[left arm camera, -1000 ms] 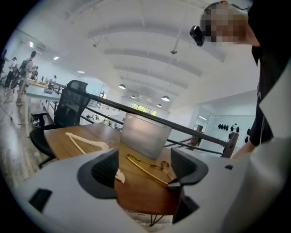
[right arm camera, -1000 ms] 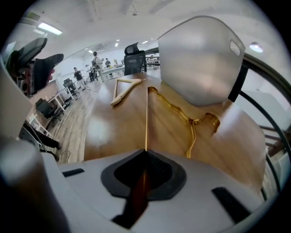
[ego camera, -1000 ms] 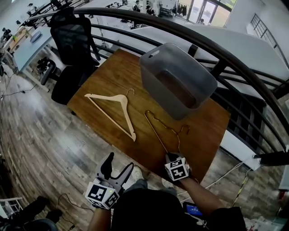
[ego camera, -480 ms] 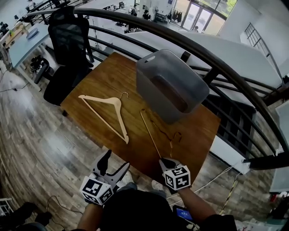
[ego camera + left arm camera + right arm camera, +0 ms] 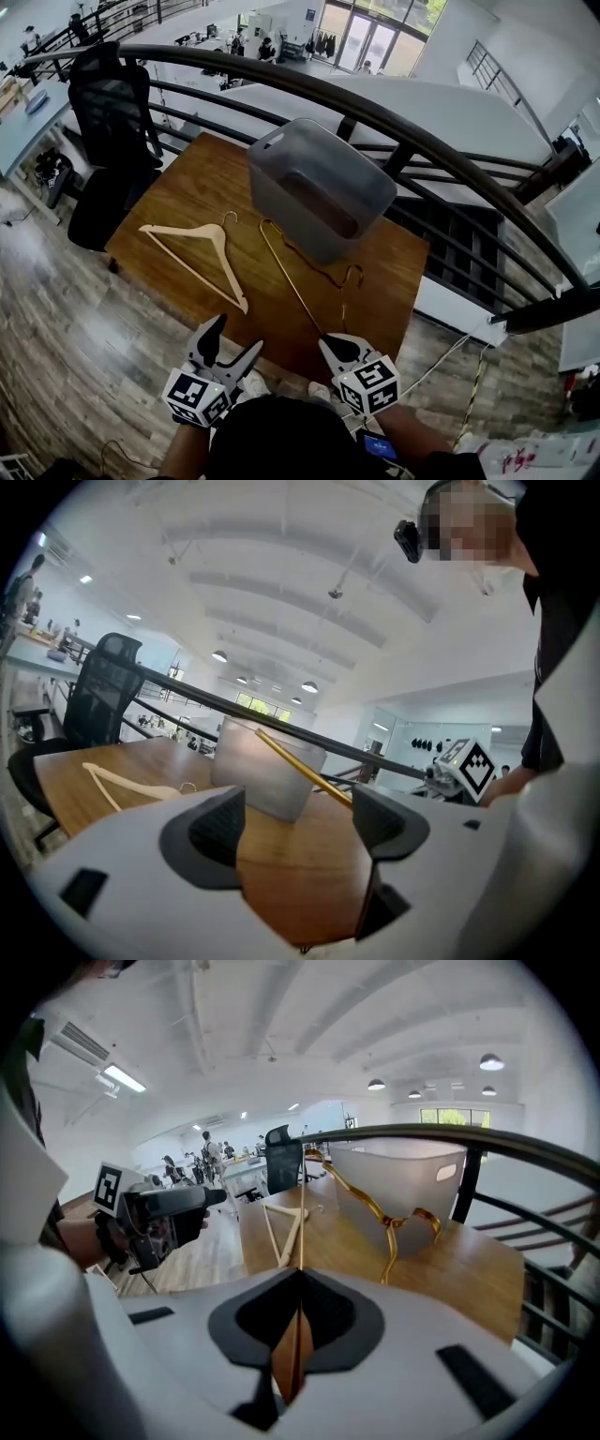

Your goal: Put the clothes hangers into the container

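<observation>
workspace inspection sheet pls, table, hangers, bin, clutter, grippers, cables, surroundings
surface: wooden table, holds only the job's things
job's things: wooden hanger flat on the table; gold wire hanger gripped at one corner; grey container upright, no hanger inside
clutter: nothing seen
grippers: left gripper open, empty; right gripper shut on the gold wire hanger
cables: white cable on the floor right of the table
surroundings: black railing behind the table, office chair at its left, wood floor

A person in a black top (image 5: 562, 667); the left hand-held gripper (image 5: 236, 336) and right hand-held gripper (image 5: 330, 345) are white-bodied, each with black jaw pads (image 5: 211, 832) and a cube (image 5: 367, 384) of black-and-white square markers.
</observation>
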A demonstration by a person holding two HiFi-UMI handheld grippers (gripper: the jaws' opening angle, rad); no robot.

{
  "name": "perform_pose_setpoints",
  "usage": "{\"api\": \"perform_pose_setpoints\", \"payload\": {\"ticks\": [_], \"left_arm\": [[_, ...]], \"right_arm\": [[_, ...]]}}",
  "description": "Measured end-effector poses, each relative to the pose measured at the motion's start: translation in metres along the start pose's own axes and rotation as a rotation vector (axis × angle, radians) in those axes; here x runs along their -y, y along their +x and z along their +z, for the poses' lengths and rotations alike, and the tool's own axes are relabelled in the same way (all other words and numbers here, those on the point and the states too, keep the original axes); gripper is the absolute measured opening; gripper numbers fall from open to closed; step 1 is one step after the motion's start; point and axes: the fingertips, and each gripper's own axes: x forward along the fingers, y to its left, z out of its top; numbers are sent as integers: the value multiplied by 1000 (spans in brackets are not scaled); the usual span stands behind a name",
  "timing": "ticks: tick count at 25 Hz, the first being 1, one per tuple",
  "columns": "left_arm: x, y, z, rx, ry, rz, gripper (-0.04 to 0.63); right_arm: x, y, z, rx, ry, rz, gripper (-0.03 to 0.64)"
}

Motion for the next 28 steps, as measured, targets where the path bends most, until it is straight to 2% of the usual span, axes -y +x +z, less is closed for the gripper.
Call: {"api": "perform_pose_setpoints", "payload": {"ticks": [5, 10, 17, 24, 28], "left_arm": [[1, 7, 10, 21, 1, -46, 350], [0, 16, 22, 27, 37, -70, 350], [-3, 37, 40, -9, 140, -54, 350], [-6, 35, 57, 4, 176, 0, 348], [-11, 31, 60, 13, 172, 48, 348]], "right_arm": [[7, -23, 32, 60, -76, -74, 8], [24, -30, 74, 93, -204, -123, 8], [74, -8, 134, 98, -308, -143, 8], [123, 29, 175, 33, -338, -98, 8], [142, 48, 186, -69, -374, -70, 8]]}}
